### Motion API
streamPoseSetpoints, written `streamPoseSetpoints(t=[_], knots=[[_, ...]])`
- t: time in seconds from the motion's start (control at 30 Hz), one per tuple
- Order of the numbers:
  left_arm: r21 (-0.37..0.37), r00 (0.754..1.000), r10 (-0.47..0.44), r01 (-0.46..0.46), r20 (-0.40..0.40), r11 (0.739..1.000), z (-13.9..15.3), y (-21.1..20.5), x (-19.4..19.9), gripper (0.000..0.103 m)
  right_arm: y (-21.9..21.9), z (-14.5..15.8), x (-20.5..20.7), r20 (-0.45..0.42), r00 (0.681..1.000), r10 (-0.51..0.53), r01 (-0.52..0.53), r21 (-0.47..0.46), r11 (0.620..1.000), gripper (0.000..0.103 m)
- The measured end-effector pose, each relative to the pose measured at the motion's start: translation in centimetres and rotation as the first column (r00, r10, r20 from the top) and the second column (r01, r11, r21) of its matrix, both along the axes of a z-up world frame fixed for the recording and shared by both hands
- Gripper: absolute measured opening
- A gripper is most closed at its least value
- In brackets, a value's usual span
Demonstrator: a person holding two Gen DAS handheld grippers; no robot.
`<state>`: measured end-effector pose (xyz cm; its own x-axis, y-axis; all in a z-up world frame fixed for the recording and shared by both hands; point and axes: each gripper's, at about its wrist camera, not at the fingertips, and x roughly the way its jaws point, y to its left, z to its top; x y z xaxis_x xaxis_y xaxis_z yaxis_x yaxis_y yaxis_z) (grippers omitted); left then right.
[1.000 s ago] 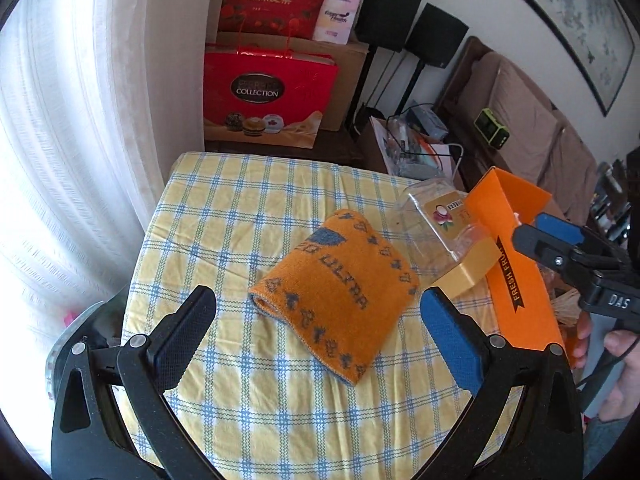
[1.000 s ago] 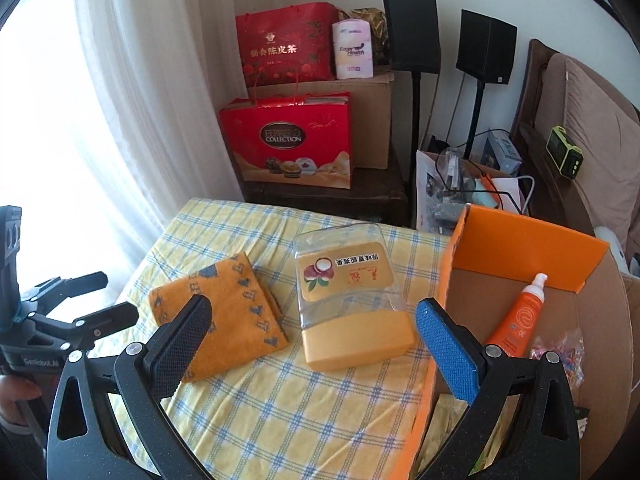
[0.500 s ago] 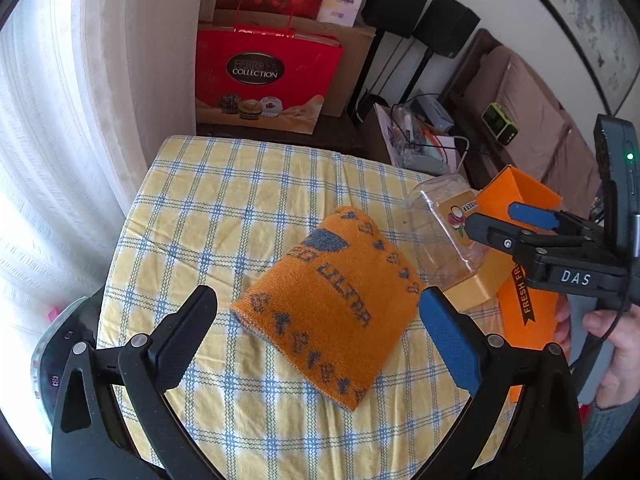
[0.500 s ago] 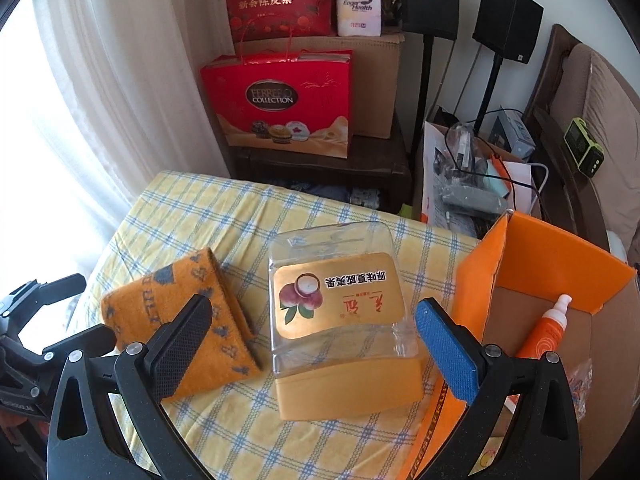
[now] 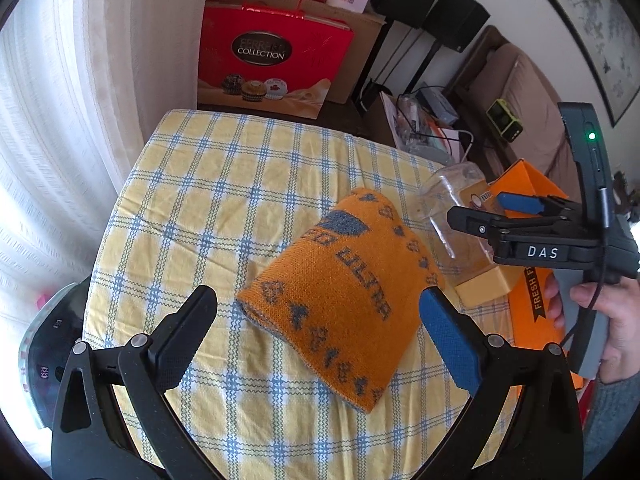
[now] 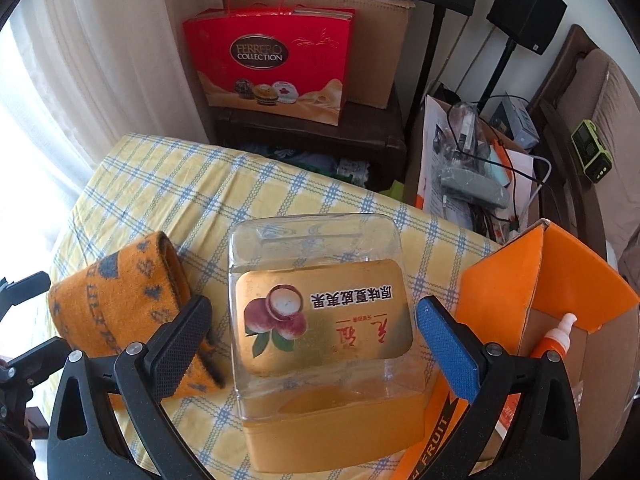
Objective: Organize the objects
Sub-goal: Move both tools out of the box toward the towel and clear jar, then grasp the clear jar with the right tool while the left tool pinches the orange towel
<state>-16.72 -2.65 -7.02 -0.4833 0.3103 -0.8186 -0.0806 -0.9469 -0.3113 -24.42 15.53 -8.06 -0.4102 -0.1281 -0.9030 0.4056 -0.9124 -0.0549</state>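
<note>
Two grippers are hanging wide and empty over the bench [image 5: 208, 184]. Your right gripper [image 6: 314, 338] is straddling the jar [image 6: 320, 320], which is lying on its side near the bench's right edge, long axis running straight away from you, lid toward you; that hand is nearer it. Your left gripper [image 5: 318, 326] is hovering just short of the towel [image 5: 344, 292], lying diagonally mid-bench. Beside the jar, at the right edge, the box [image 6: 560, 280] is standing open, probably the destination. Checked cloth is covering the bench.
</note>
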Motion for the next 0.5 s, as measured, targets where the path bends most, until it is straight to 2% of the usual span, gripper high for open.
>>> streamPoseSetpoints(t=[0.13,0.3,0.37,0.43,0.5], knots=[[0.004,1.000,-0.003,0.002,0.018,1.000,-0.9,0.4,-0.1,0.101,-1.1,-1.0,-0.3,0.037,0.999,0.032,-0.034,0.075,0.997,0.103],[0.016,1.000,0.004,-0.004,0.027,1.000,-1.4,0.7,-0.5,0.101,-1.7,-1.8,-0.2,0.029,0.999,0.038,-0.042,0.148,0.988,0.102],[0.010,1.000,0.006,-0.006,0.024,1.000,-1.4,0.7,-0.8,0.101,-1.4,-1.6,-0.1,0.002,1.000,0.018,-0.018,0.173,0.985,0.092],[-0.039,1.000,0.007,-0.007,0.009,0.999,-1.1,0.7,-0.9,0.101,-1.1,-1.4,0.0,0.000,1.000,0.016,-0.015,0.163,0.986,0.091],[-0.095,0.999,-0.003,-0.001,-0.042,0.995,-0.1,0.7,-0.7,0.101,-1.0,-1.4,0.0,-0.013,1.000,0.014,-0.011,0.161,0.987,0.091]])
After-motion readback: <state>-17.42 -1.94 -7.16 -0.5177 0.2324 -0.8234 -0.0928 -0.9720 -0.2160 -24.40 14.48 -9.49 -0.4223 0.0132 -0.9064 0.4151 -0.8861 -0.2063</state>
